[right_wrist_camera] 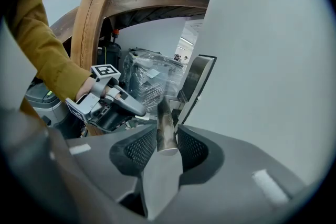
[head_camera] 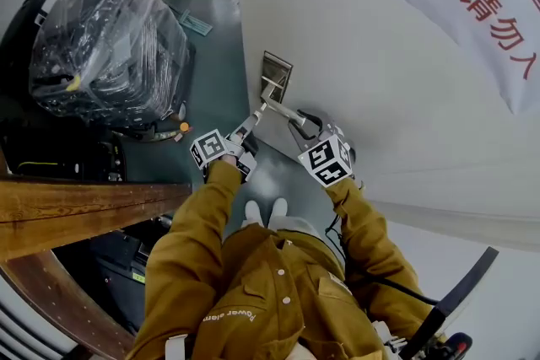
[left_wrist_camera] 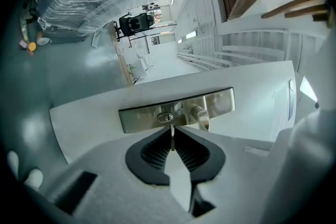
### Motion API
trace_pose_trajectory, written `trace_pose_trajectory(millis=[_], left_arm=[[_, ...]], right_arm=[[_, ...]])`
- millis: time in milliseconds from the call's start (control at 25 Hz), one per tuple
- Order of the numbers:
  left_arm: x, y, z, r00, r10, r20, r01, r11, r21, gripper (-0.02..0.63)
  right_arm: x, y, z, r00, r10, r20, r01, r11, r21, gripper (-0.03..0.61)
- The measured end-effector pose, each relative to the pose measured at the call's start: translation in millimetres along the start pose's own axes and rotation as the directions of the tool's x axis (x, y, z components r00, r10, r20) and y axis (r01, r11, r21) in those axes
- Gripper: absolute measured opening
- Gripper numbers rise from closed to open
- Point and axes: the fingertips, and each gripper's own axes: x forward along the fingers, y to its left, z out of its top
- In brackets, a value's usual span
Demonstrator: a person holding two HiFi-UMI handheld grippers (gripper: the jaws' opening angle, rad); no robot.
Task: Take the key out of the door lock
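Note:
A thin metal key (left_wrist_camera: 171, 137) sticks out of the lock cylinder (left_wrist_camera: 165, 117) in the brushed steel lock plate (left_wrist_camera: 137, 119) on the white door (head_camera: 363, 80). My left gripper (left_wrist_camera: 172, 130) is shut on the key, edge-on between its ribbed pads. In the head view the left gripper (head_camera: 256, 115) reaches up to the lock plate (head_camera: 276, 73). My right gripper (right_wrist_camera: 167, 129) is shut on the steel door handle (right_wrist_camera: 164, 113), whose lever (head_camera: 285, 111) runs from the plate to the right gripper (head_camera: 297, 126).
A plastic-wrapped machine (head_camera: 105, 42) stands on the grey floor left of the door. A curved wooden rail (head_camera: 76, 211) runs close by my left arm. The left gripper (right_wrist_camera: 113, 107) shows in the right gripper view, just left of the handle.

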Motion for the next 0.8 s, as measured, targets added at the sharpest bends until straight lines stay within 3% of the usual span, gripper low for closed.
trace_pose_trajectory(millis=[240, 320, 360, 400, 480, 560, 720, 800], left_arm=[[-37, -32, -6, 0.999, 0.048, 0.014, -0.050, 0.982, 0.182, 0.021], [-50, -44, -7, 0.997, 0.079, 0.022, -0.082, 0.955, 0.286, 0.023], [-56, -51, -8, 0.995, 0.097, 0.027, -0.100, 0.929, 0.355, 0.022], [-63, -61, -10, 0.993, 0.114, 0.031, -0.116, 0.893, 0.435, 0.021], [-73, -89, -12, 0.991, 0.127, 0.046, -0.129, 0.793, 0.596, 0.022], [-82, -124, -15, 0.991, 0.110, 0.071, -0.128, 0.682, 0.720, 0.023], [-91, -181, -24, 0.993, 0.068, 0.098, -0.119, 0.473, 0.873, 0.023], [-90, -198, -33, 0.995, 0.051, 0.090, -0.103, 0.402, 0.910, 0.023]], right_arm=[[-10, -2, 10, 0.997, -0.049, 0.060, 0.044, 0.996, 0.077, 0.132], [-21, -3, 20, 0.992, -0.065, 0.107, 0.052, 0.991, 0.123, 0.132], [-28, -2, 26, 0.989, -0.071, 0.133, 0.051, 0.988, 0.145, 0.132], [-35, -2, 33, 0.984, -0.079, 0.161, 0.052, 0.985, 0.163, 0.132], [-55, -4, 48, 0.967, -0.111, 0.228, 0.067, 0.979, 0.192, 0.113], [-77, -9, 63, 0.939, -0.149, 0.309, 0.081, 0.971, 0.224, 0.018], [-111, -16, 80, 0.901, -0.192, 0.389, 0.067, 0.948, 0.311, 0.006], [-124, -17, 80, 0.889, -0.216, 0.403, 0.077, 0.939, 0.335, 0.006]])
